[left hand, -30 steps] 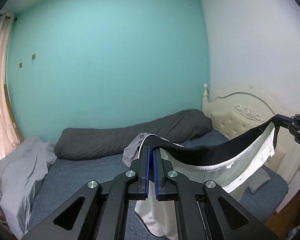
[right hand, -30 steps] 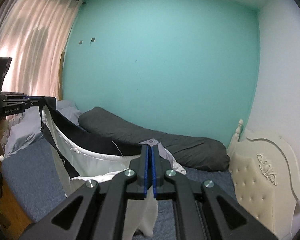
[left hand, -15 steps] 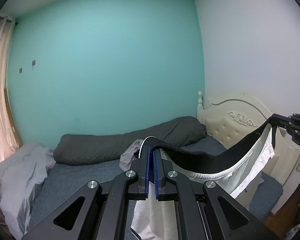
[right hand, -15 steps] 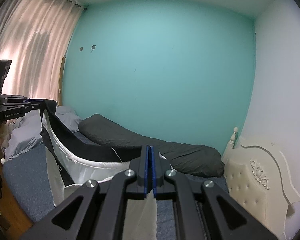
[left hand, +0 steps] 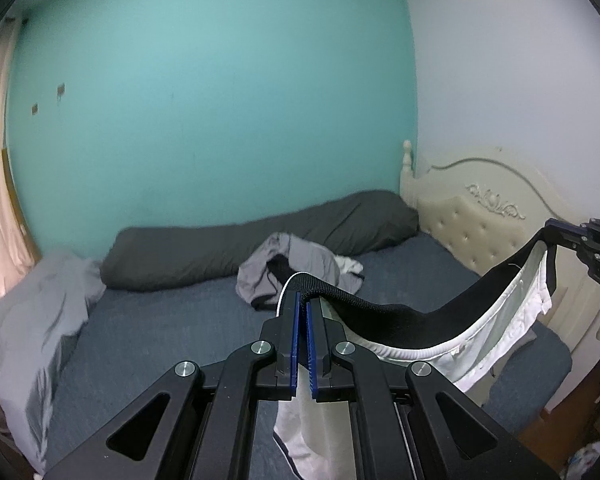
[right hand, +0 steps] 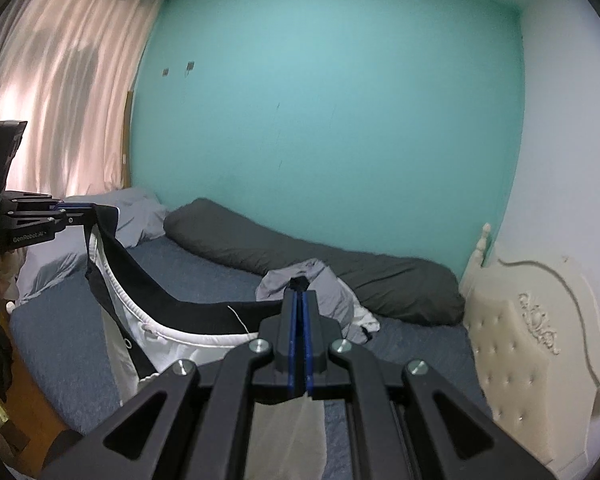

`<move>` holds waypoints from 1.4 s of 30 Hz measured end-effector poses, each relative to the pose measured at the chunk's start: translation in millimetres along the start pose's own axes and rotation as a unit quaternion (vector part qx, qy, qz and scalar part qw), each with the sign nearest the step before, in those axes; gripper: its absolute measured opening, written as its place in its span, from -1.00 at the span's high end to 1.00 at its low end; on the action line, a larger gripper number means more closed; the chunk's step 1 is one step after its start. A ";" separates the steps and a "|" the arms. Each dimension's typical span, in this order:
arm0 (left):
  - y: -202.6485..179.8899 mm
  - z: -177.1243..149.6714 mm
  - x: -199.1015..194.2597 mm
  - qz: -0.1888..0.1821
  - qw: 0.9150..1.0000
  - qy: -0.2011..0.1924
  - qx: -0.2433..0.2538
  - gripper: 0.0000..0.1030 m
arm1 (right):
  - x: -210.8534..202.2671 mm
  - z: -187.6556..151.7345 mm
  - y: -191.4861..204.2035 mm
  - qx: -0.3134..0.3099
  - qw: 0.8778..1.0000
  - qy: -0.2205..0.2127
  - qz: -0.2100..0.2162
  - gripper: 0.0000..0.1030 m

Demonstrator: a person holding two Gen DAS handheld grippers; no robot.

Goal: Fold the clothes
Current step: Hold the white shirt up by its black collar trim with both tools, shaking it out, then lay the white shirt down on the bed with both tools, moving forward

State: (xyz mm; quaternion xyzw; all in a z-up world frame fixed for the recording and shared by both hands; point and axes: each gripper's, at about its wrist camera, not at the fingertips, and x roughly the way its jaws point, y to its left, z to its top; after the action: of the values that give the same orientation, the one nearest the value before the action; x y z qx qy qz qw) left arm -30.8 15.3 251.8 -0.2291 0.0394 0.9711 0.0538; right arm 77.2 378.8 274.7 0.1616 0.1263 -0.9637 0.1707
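A pair of white shorts [left hand: 480, 344] with a black waistband [left hand: 396, 316] hangs in the air above the bed, stretched between both grippers. My left gripper [left hand: 302, 300] is shut on one end of the waistband; it also shows in the right wrist view [right hand: 76, 212]. My right gripper [right hand: 299, 298] is shut on the other end and appears in the left wrist view [left hand: 556, 232]. The waistband [right hand: 168, 300] sags between them and the white legs [right hand: 284, 436] hang down below. A crumpled grey garment [left hand: 296, 268] lies on the bed behind.
The bed has a dark blue sheet [left hand: 172, 328], a long dark grey bolster [left hand: 260, 244] against the teal wall, and a light grey blanket [left hand: 36, 320] at the left. A cream headboard [left hand: 484, 220] stands at the right. Pink curtains [right hand: 56, 80] hang at the left.
Both grippers tilted up and then down again with the shorts still stretched between them. The grey garment on the bed now shows more fully in both views.
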 end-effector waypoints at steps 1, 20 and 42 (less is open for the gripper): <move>1.9 -3.2 9.8 0.000 1.000 0.006 -0.002 0.94 | 8.6 -3.5 -0.1 0.001 1.000 0.006 0.002 0.95; 45.7 -67.3 250.9 0.009 0.993 0.112 -0.025 0.94 | 243.1 -89.8 -38.5 0.039 0.990 0.133 0.029 0.95; 102.5 -138.2 520.1 0.017 0.976 0.200 -0.082 0.94 | 513.0 -182.0 -86.0 0.075 0.970 0.230 0.025 0.95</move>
State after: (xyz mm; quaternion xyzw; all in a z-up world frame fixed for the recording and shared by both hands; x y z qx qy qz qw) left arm -445.0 -55.3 -99.7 -0.4219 -0.0269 0.9062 0.0092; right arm -362.0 363.4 -57.7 0.3944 0.0852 -0.9029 0.1485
